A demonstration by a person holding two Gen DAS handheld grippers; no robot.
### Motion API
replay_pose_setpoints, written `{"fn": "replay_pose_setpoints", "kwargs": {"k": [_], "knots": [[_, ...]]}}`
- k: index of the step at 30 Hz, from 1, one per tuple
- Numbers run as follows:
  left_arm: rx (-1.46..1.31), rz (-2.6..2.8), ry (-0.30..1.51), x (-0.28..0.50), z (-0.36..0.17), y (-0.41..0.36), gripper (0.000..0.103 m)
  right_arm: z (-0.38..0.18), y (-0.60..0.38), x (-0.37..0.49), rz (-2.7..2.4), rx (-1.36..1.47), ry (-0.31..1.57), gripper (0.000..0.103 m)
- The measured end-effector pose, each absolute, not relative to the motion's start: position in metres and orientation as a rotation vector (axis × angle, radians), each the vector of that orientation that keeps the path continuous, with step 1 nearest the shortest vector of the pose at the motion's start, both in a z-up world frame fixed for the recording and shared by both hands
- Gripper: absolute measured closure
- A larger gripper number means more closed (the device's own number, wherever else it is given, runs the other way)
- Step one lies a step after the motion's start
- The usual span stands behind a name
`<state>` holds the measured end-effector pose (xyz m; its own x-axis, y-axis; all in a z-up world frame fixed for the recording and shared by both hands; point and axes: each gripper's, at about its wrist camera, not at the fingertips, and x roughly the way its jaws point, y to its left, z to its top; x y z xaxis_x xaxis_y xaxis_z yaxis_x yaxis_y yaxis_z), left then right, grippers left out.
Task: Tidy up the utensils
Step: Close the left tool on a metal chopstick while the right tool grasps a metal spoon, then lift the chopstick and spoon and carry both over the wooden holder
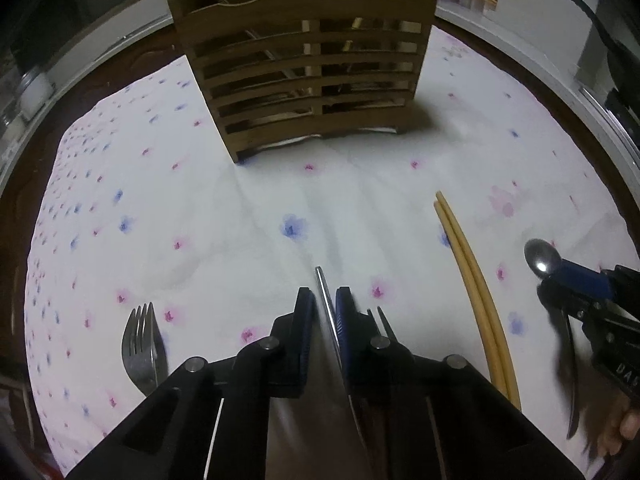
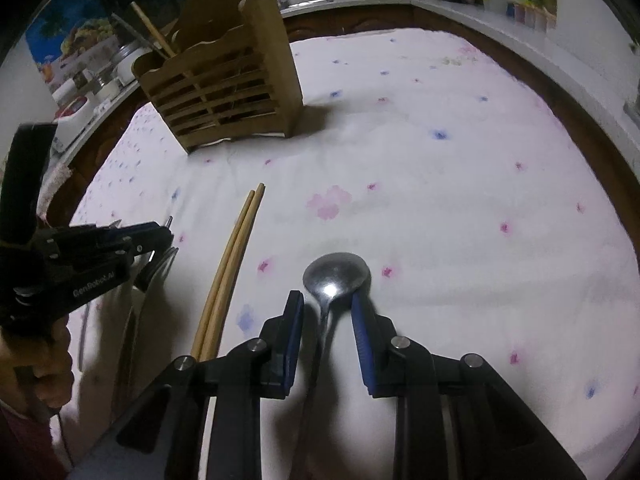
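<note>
Slatted wooden caddy, glossy steel spoon

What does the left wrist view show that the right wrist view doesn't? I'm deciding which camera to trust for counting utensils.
Only the left wrist view clearly shows the fork lying on the cloth, and the thin metal utensil between the left gripper fingers. Only the right wrist view shows the spoon from above, its neck between the right gripper fingers with gaps either side. Both show the wooden holder, the chopsticks and the floral cloth.
</note>
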<state>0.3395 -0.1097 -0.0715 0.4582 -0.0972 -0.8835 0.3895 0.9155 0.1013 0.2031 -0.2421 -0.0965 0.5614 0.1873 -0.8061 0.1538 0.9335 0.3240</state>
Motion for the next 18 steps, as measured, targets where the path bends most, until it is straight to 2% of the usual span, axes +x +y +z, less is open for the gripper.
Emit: {"fn": "replay_pose_setpoints", "kwargs": {"k": [6, 7, 8, 14, 15, 18], "knots": [[0.312, -0.336, 1.077, 0.343, -0.071, -0.109, 0.093, -0.096, -0.24, 0.207, 0.028, 0.359, 0.984, 0.08], [0.311, -0.338, 1.071, 0.343, -0.07, -0.109, 0.095, -0.096, -0.24, 0.207, 0.029, 0.358, 0.983, 0.095], [0.302, -0.339, 1.066, 0.344, -0.071, -0.107, 0.096, -0.097, -0.241, 0.208, 0.04, 0.374, 0.986, 0.098], [0.25, -0.338, 1.034, 0.33, -0.056, -0.087, 0.1, -0.088, -0.243, 0.2, 0.068, 0.408, 0.948, 0.099], [0.237, -0.335, 1.02, 0.327, -0.05, -0.084, 0.103, -0.082, -0.244, 0.197, 0.073, 0.41, 0.929, 0.099], [0.202, -0.346, 0.979, 0.314, -0.031, -0.075, 0.103, -0.069, -0.244, 0.192, 0.085, 0.411, 0.899, 0.099]]}}
